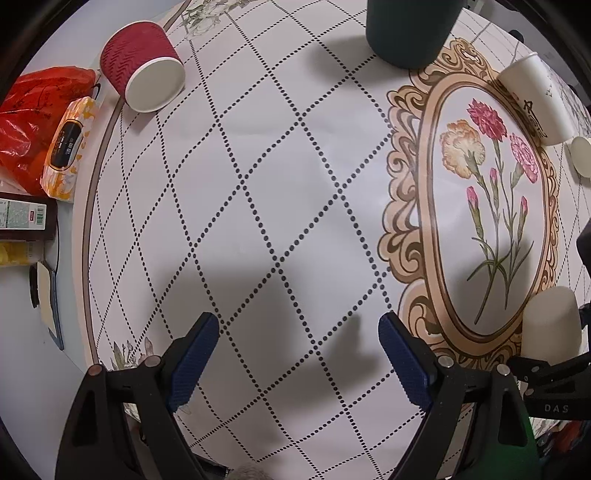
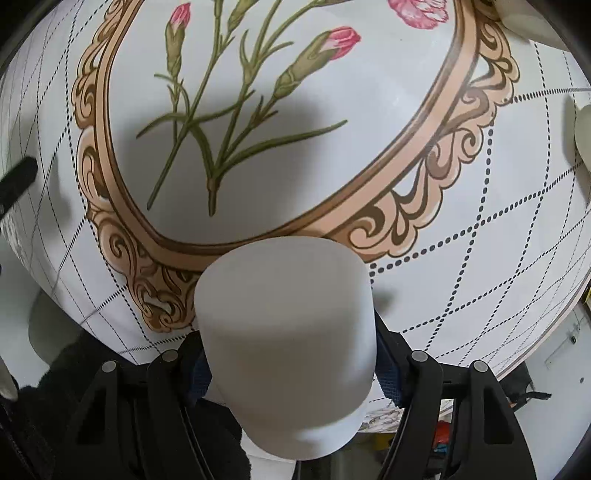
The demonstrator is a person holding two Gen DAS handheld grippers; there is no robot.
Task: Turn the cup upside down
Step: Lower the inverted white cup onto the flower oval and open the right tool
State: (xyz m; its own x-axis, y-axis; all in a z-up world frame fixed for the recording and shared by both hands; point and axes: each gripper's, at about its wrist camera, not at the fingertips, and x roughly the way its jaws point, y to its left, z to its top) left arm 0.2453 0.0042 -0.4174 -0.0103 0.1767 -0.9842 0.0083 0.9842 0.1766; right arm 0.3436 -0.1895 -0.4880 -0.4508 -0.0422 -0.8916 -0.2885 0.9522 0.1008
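A plain white cup fills the lower middle of the right wrist view, its closed base pointing away from the camera, over the tablecloth's floral frame. My right gripper is shut on it, the blue pads mostly hidden behind its wall. The same cup shows at the right edge of the left wrist view, held by the right gripper. My left gripper is open and empty above the dotted-diamond tablecloth.
A red ribbed paper cup stands at the back left, a dark green cup at the back, a white printed paper cup at the back right. A tissue pack, red bag and bottle lie left.
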